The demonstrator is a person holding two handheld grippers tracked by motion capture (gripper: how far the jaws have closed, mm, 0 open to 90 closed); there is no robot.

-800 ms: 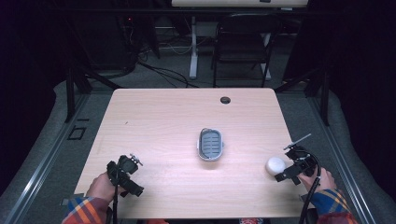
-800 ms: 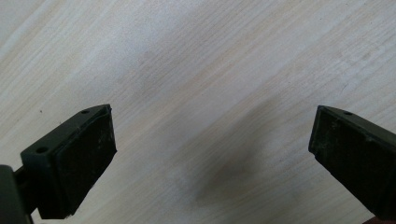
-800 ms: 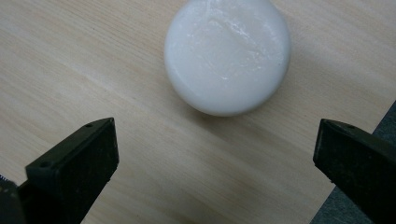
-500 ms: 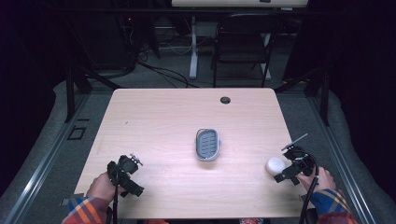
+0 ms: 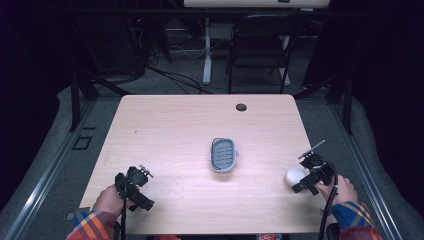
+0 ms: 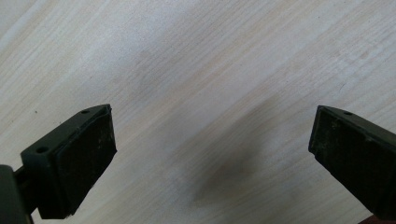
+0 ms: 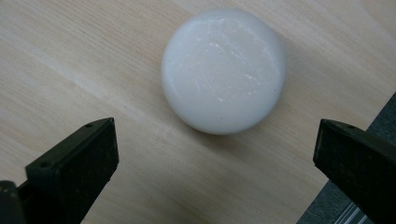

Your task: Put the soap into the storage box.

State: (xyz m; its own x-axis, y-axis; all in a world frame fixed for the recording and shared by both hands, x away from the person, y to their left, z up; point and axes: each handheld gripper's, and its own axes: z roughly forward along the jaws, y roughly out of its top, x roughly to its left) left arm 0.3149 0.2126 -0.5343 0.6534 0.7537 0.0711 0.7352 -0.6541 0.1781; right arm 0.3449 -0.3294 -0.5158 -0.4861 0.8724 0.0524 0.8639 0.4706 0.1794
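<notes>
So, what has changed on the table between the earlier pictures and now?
Almost nothing has visibly changed. The grey dish seems a little shifted from one picture to the next, though no tool touches it. The left tool and the right tool stay open in their places, and the white round piece still lies in front of the right tool, not gripped.

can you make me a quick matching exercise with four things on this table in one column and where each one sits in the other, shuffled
Things:
1. white round soap
2. grey soap dish
3. left gripper
4. dark round hole

Places:
A. middle of the table
B. near the table's far edge
C. near the front right corner, just ahead of the open right gripper
D. near the front left corner, jaws wide apart over bare wood

Pairs: 1-C, 2-A, 3-D, 4-B
</notes>
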